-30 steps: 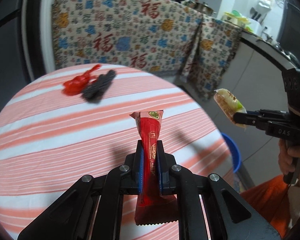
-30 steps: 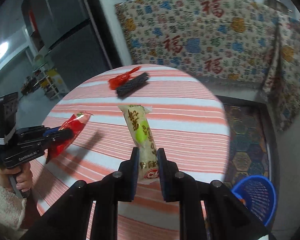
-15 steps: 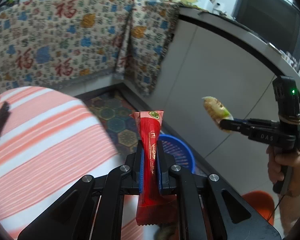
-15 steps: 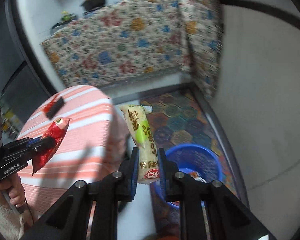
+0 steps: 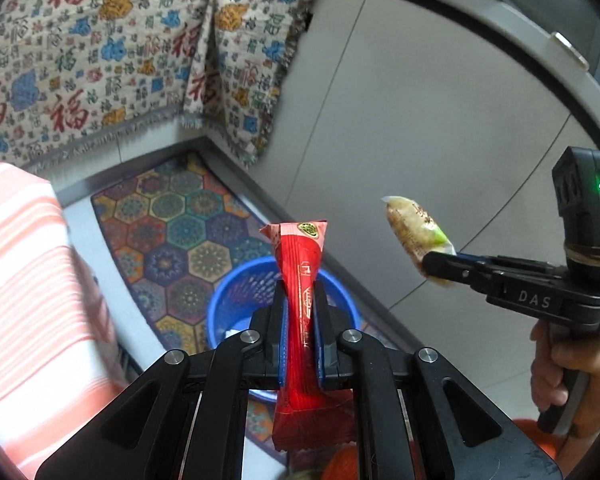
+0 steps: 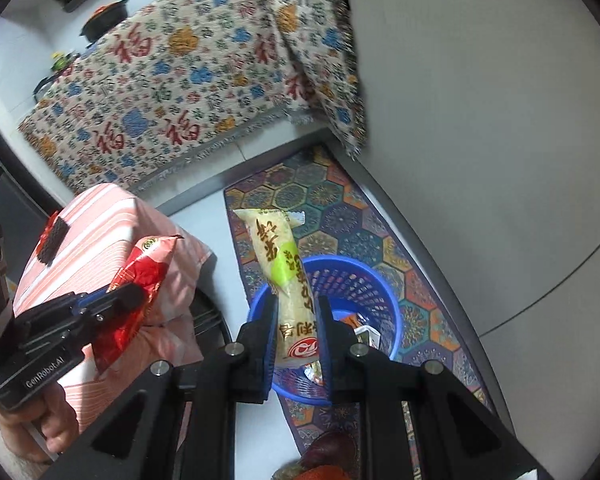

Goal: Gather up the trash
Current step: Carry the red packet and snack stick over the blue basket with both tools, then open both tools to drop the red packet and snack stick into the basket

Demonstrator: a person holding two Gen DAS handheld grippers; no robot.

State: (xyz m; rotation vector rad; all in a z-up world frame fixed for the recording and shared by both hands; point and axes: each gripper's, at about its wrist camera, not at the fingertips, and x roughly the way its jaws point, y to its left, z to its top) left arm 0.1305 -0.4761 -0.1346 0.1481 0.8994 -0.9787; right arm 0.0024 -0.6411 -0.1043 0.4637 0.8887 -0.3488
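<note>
Patterned floor matting is lying under one blue basket (image 6: pixel 352 280), sitting below and just ahead of both hands. Left hand-held gripper (image 5: pixel 300 316) is pinching one red wrapper (image 5: pixel 302 280), right hand-held gripper (image 6: pixel 298 328) one pale wrapper (image 6: pixel 284 272), each standing lengthwise along the fingers; the right looks nearer the basket.

Both grippers have travelled off the striped table (image 5: pixel 16 280) toward the floor. The blue basket (image 5: pixel 240 300), a second ago at the far right edge of each view, now lies directly beyond the left gripper (image 5: pixel 300 320) and the right gripper (image 6: pixel 298 320). The table has shifted to the left of both claws. Both views have tilted, apparently through wrist roll.
</note>
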